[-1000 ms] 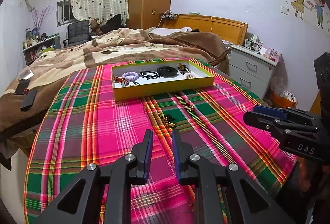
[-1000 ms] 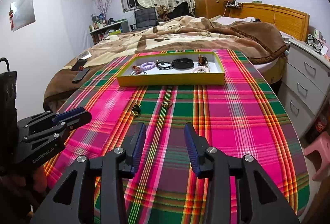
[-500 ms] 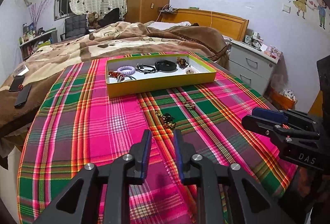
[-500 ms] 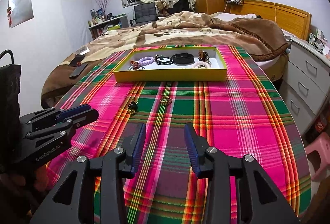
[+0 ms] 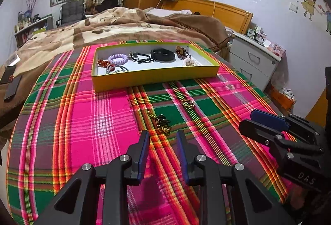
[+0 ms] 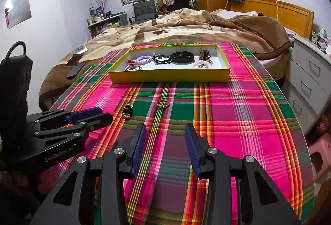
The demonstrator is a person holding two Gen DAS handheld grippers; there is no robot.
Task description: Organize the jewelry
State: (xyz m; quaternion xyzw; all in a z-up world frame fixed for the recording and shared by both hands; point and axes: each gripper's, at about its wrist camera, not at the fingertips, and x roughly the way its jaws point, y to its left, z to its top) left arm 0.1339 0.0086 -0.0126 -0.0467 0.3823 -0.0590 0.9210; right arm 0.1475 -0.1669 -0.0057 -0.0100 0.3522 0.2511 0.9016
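Observation:
A yellow tray (image 5: 155,76) (image 6: 169,78) holds several hair ties and bracelets on a plaid tablecloth. A gold and black chain piece (image 5: 162,121) (image 6: 127,111) and a gold ring (image 5: 188,103) (image 6: 163,103) lie loose on the cloth in front of the tray. My left gripper (image 5: 162,142) (image 6: 103,114) is open and empty, just short of the chain piece. My right gripper (image 6: 164,136) (image 5: 250,119) is open and empty, nearer than the ring.
The round table (image 6: 269,121) drops off at its right and left edges. A bed with a brown blanket (image 6: 186,26) lies behind it. A white drawer unit (image 6: 310,80) stands at the right. Two phones (image 6: 75,65) rest on the blanket.
The left gripper has moved forward toward the chain piece and its jaws have opened a little wider. The right gripper has advanced slightly toward the ring.

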